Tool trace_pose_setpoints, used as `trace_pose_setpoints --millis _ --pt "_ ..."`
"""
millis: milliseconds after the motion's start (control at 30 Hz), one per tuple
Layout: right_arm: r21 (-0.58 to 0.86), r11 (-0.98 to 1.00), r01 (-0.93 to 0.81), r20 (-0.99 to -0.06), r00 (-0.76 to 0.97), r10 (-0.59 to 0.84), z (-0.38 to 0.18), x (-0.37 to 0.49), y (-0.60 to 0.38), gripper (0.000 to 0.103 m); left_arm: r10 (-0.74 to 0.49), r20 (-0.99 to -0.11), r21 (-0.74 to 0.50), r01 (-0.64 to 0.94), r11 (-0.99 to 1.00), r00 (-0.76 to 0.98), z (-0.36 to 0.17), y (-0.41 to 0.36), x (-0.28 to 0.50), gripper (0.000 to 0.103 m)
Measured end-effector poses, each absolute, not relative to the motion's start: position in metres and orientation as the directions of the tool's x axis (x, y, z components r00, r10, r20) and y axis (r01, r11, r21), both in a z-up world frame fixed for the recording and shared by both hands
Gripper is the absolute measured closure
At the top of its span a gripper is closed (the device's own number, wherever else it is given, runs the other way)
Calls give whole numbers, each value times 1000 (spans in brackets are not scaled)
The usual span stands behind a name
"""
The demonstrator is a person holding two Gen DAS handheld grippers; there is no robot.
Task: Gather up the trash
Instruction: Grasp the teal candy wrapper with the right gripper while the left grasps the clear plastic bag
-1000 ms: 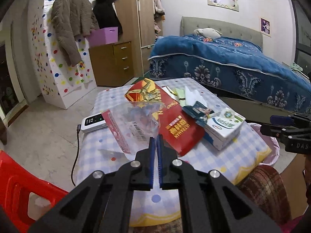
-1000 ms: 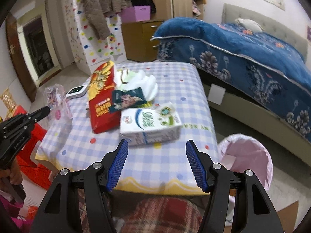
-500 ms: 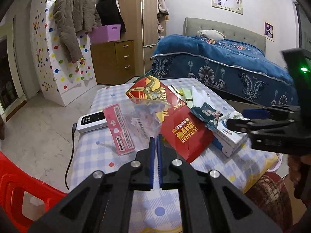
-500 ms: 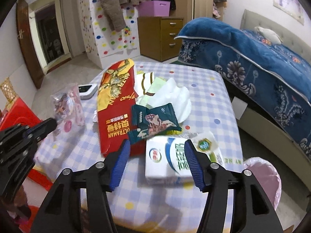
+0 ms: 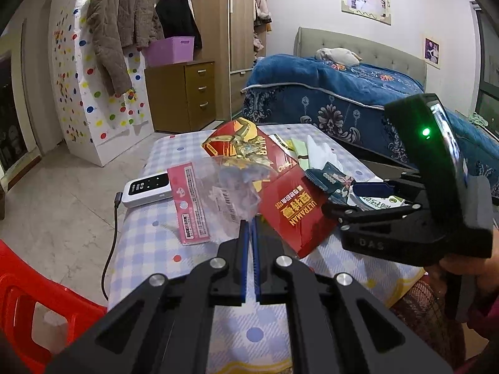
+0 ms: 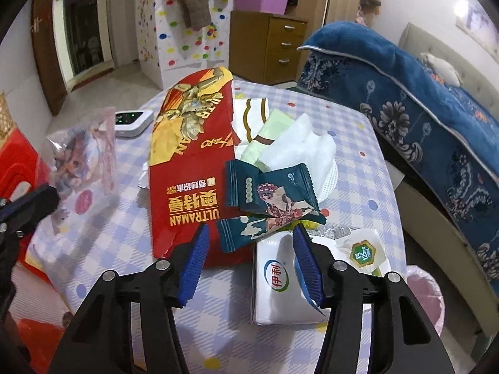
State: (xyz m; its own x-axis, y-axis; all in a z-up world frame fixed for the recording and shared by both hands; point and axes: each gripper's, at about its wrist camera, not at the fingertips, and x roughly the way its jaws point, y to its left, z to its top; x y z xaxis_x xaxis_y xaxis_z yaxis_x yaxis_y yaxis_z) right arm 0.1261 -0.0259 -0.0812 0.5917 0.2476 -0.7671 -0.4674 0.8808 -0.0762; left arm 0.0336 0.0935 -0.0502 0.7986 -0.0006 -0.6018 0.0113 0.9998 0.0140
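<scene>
left tongs pinch clear bag edge, seemingly — right tongs agape.

Crinkled clear wrapper, pinched, lifted.

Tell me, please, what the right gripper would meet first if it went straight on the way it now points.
Most likely the dark green snack wrapper, which lies just ahead of the right gripper between its open jaws; depth is hard to judge.

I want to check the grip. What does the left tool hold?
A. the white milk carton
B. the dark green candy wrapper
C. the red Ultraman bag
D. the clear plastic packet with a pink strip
D: the left tool is shut on the edge of the clear plastic packet, lifting it off the table.
</scene>
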Motion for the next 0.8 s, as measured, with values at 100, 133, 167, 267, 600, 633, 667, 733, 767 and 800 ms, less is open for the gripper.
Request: trace_pose_setpoints --millis 100,133,167,267,600,633,667,733,767,800 --pt "-110 880 -463 -767 602 221 -83 126 -24 55 4 -597 15 6 1000 802 -48 94 31 102" --pt "-125 880 -458 -764 610 210 -83 126 -24 61 7 -595 17 4 1000 803 -47 94 30 102" --pt "-135 879 -456 -762 615 202 -82 125 -24 67 9 -595 18 2 1000 804 -46 94 29 102" --pt "-127 883 -451 -756 621 209 -77 123 -29 94 17 -588 22 -5 1000 809 -43 95 25 102" --pt "50 910 -412 -652 676 343 -15 101 -92 101 -48 -505 1 56 998 862 -1 94 3 103" --pt "72 912 -404 -644 679 352 -10 97 -101 101 -62 -496 -5 69 998 866 4 92 2 103" --pt "97 914 -394 -637 681 361 -5 92 -112 101 -84 -486 -11 90 996 870 9 88 0 103" --pt "126 919 -375 -628 687 366 -2 83 -128 101 -122 -476 -21 127 992 871 16 77 -2 103" --pt "139 921 -364 -626 688 366 -2 79 -135 101 -151 -472 -25 158 987 869 19 69 -2 103" --pt "155 925 -347 -626 690 364 -1 74 -146 101 -168 -469 -25 177 984 867 20 63 -3 103"
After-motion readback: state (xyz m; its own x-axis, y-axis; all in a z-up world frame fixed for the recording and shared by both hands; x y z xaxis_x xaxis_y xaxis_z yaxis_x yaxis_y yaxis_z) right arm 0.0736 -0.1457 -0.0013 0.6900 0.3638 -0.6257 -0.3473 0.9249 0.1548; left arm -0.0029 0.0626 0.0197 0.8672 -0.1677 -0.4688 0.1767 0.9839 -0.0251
